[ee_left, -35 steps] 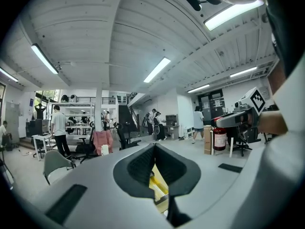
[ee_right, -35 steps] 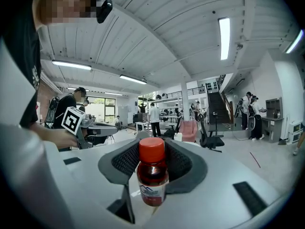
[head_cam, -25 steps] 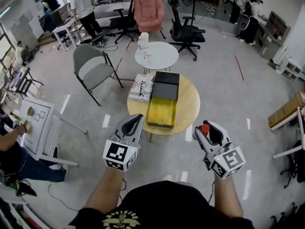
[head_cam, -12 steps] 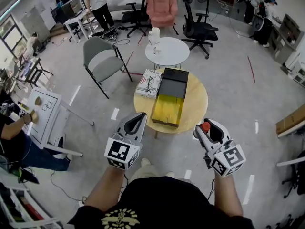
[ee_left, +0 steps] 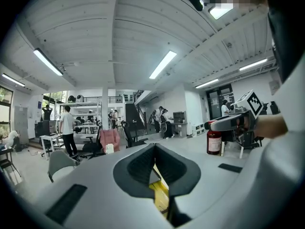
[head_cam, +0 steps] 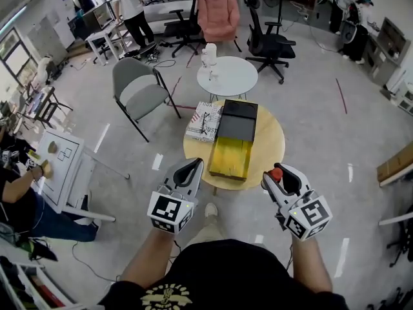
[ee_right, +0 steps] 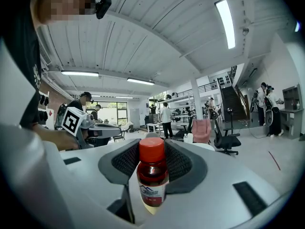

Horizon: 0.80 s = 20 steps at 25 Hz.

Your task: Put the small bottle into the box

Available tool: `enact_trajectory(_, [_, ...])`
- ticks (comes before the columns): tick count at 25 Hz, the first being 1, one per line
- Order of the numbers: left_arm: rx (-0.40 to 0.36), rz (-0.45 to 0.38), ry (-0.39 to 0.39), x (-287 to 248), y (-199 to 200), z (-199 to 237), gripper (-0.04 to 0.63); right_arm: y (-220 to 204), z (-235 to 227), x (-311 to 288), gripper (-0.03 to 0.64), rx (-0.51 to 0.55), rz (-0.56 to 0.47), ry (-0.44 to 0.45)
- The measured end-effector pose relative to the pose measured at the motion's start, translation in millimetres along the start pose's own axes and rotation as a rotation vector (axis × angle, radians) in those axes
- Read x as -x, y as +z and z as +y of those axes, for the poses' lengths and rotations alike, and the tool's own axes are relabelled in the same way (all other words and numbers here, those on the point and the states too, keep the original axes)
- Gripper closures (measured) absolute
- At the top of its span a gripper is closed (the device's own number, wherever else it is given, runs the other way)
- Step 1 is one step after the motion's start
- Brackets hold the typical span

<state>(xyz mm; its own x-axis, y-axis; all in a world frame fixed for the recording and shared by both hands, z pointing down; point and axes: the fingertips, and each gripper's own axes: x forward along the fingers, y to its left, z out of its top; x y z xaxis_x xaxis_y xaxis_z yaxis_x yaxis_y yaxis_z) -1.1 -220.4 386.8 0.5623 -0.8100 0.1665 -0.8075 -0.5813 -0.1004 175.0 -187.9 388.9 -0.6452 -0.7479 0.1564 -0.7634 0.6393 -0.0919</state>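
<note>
My right gripper (head_cam: 277,178) is shut on a small bottle (ee_right: 152,174) with a red cap and red liquid; the cap (head_cam: 276,173) shows red between the jaws in the head view. The bottle (ee_left: 214,137) also appears at the right of the left gripper view. My left gripper (head_cam: 190,171) is shut with nothing in it, its jaws pressed together (ee_left: 155,162). Ahead on a round wooden table (head_cam: 266,148) lies the long box (head_cam: 231,151), yellow inside, with a black lid part (head_cam: 236,120) at its far end. Both grippers hover short of the table's near edge.
A patterned book or packet (head_cam: 204,121) lies left of the box. A white round table (head_cam: 227,75) with a white container stands behind. A grey chair (head_cam: 139,94), a pink armchair (head_cam: 218,17) and black office chairs (head_cam: 270,37) surround it. A seated person (head_cam: 16,192) is at left.
The view has shifted closer to the wooden table and the table has drifted a little right and up. Both grippers keep their pose; the bottle stays held.
</note>
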Motion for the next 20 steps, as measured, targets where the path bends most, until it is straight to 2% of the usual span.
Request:
enact_trajectory(16, [0.003, 0.01, -0.066, -72, -5, 66, 0.578, 10, -41, -87, 0.449, -0.004, 0.044, -0.029])
enact_trajectory(20, [0.014, 0.038, -0.069, -86, -16, 80, 0.578, 5, -49, -109, 0.449, -0.019, 0.067, -0.017])
